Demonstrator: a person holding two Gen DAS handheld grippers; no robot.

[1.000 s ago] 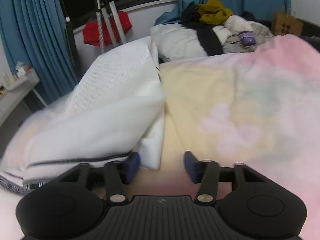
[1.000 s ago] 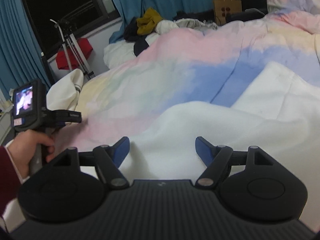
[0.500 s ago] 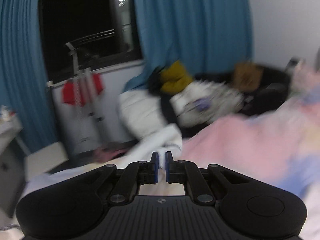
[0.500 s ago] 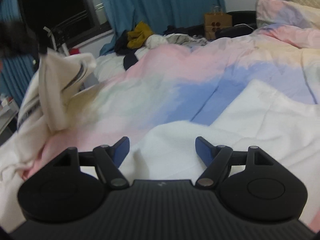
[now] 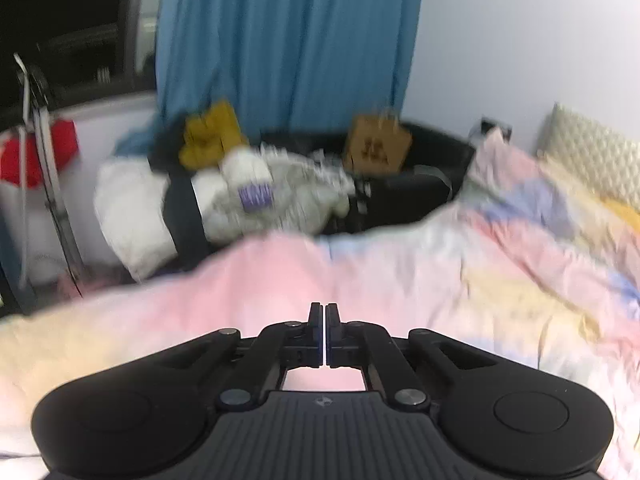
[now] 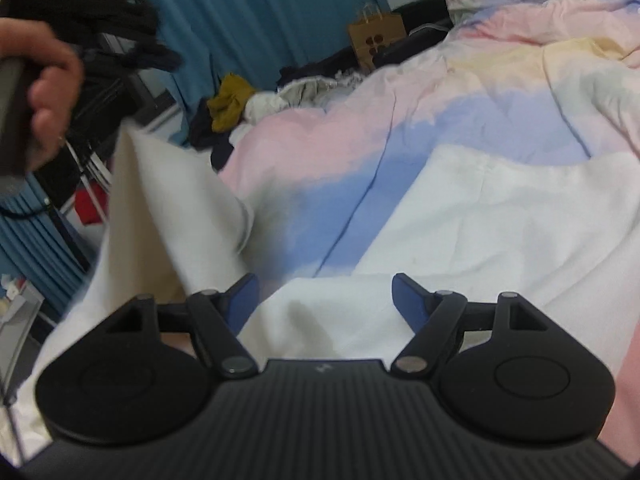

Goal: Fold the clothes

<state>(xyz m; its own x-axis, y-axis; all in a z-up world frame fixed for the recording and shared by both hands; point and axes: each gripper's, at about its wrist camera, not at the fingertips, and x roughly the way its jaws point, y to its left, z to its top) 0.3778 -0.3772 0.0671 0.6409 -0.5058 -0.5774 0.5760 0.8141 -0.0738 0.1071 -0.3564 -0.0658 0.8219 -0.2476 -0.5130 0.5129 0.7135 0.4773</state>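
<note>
A white garment (image 6: 500,232) lies spread on the pastel duvet (image 6: 440,120). Its left part (image 6: 160,208) is pulled up into a peak under a hand (image 6: 44,80) at the top left, which grips my blurred left gripper's handle. In the left wrist view my left gripper (image 5: 324,316) has its jaws pressed together above the pink duvet (image 5: 400,280); the pinched cloth itself is hidden there. My right gripper (image 6: 324,296) stands open low over the garment's near edge, with nothing between its blue pads.
A heap of clothes (image 5: 260,192) with a yellow piece (image 6: 230,102) lies beyond the bed's far edge. A brown paper bag (image 6: 376,36) stands near a blue curtain (image 5: 280,40). A red cloth (image 5: 36,152) hangs on a stand at the left. A pillow (image 5: 592,160) lies right.
My left gripper shut on the white garment's edge, then rose and swung right, lifting that side off the bed. The right gripper shifted and rolled a little, still open.
</note>
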